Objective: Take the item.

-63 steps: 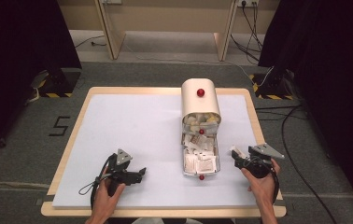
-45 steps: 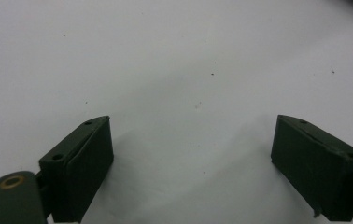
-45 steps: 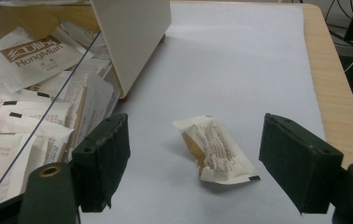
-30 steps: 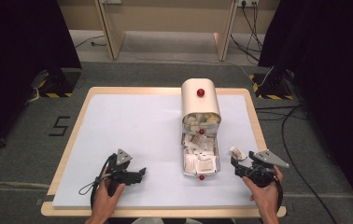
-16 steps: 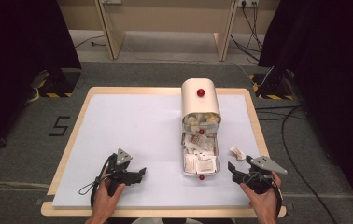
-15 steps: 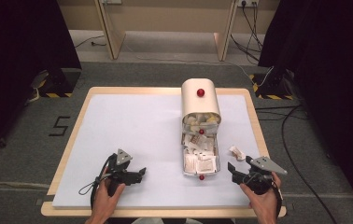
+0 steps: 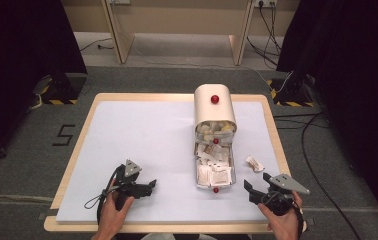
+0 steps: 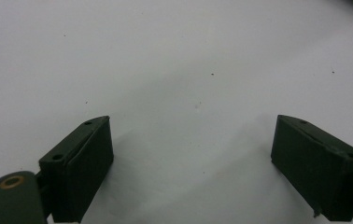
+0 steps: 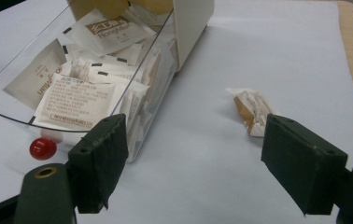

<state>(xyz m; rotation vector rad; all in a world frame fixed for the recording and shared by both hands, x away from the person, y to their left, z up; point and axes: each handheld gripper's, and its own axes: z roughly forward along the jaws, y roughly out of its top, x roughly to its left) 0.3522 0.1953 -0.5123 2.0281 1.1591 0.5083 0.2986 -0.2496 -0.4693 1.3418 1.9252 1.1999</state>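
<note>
A cream box (image 7: 214, 112) with a red knob stands at mid-table. Its clear tray (image 7: 214, 171) is pulled out toward me and holds several white sachets (image 9: 79, 105). One loose crumpled sachet (image 7: 254, 163) lies on the white mat (image 7: 142, 140) to the right of the tray. My right gripper (image 7: 257, 182) hovers near the front edge, open and empty. In the right gripper view the loose sachet (image 9: 252, 110) lies beyond the open right gripper (image 9: 200, 163). My left gripper (image 7: 149, 187) rests at the front left, open over bare mat (image 8: 188, 70), nothing between its fingers (image 8: 83, 163).
The tray's red knob (image 9: 43, 148) sits just left of my right gripper's left jaw. The table's wooden rim (image 7: 272, 135) runs close on the right. Cables (image 7: 317, 165) trail on the floor beside the table.
My right gripper has drawn back toward the front edge of the table, away from the loose sachet, which stays on the mat. The left gripper has kept still.
</note>
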